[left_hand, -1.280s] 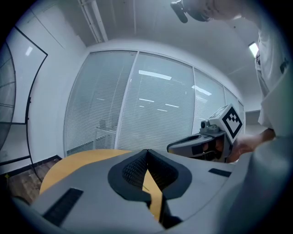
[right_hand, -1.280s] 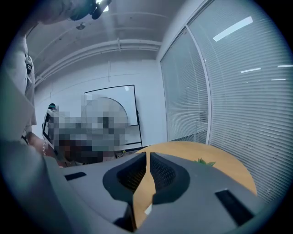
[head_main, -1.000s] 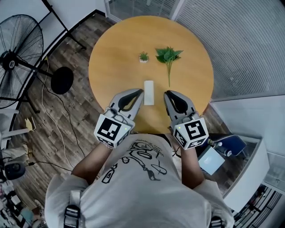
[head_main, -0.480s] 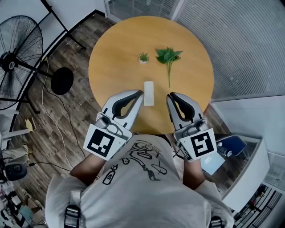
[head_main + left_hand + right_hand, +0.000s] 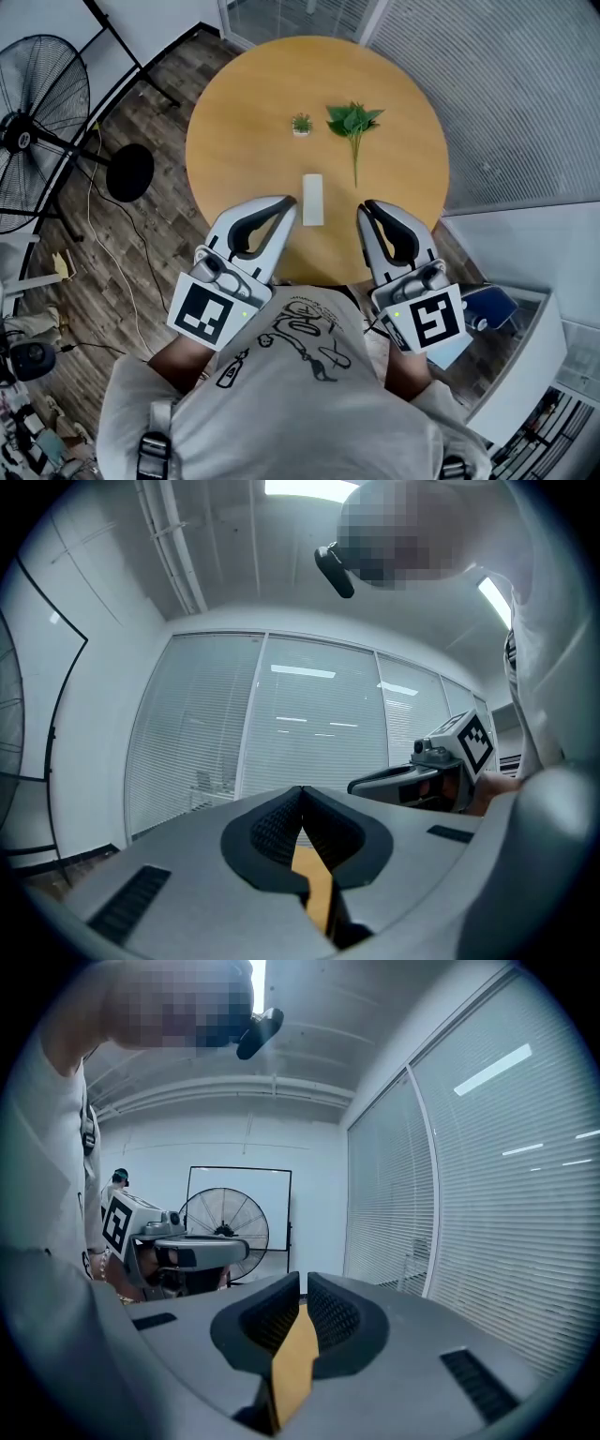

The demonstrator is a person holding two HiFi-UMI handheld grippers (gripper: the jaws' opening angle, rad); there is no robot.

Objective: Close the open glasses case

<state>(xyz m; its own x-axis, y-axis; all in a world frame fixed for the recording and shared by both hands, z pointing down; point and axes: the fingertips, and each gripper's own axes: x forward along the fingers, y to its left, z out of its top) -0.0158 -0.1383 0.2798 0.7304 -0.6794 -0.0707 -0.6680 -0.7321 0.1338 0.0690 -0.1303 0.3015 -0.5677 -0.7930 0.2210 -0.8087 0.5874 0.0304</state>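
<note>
A white oblong glasses case [image 5: 313, 198] lies flat on the round wooden table [image 5: 244, 112], near its front edge; its lid looks down. My left gripper [image 5: 290, 201] hovers just left of the case, jaws together and holding nothing. My right gripper [image 5: 365, 206] is a little to the case's right, also shut and empty. Both gripper views point upward at walls and ceiling: the left gripper [image 5: 301, 790] and right gripper [image 5: 303, 1279] each show only a sliver of table between the jaws, and the case is out of sight there.
A tiny potted plant [image 5: 302, 123] and a green leafy sprig [image 5: 354, 122] sit farther back on the table. A standing fan [image 5: 33, 103] and a cable are on the floor at the left. A blue and white box [image 5: 469, 319] stands at the right.
Both grippers have drawn back toward the person and tilted upward; their marker cubes have moved lower and outward. The case has not moved.
</note>
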